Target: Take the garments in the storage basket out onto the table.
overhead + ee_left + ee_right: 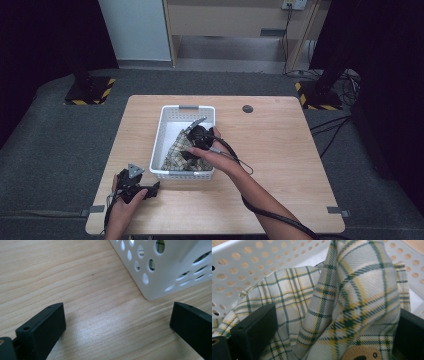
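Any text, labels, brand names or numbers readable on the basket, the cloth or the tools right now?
None can be read.
White perforated basket: no label or print in view.
Plaid cloth: no words; a round brown patch at its lower edge shows dark marks, no letters.
Left tool and right tool: plain black, no markings.
Yellow-black hazard stripes on the floor stand bases: a pattern, no text.

A: What carries the items?

B: A light wooden surface [280, 165] with visible grain.

A: What lies directly on it?

B: A white perforated basket [170, 116] near the centre, and the left hand-held gripper [152, 190] at the near-left corner.
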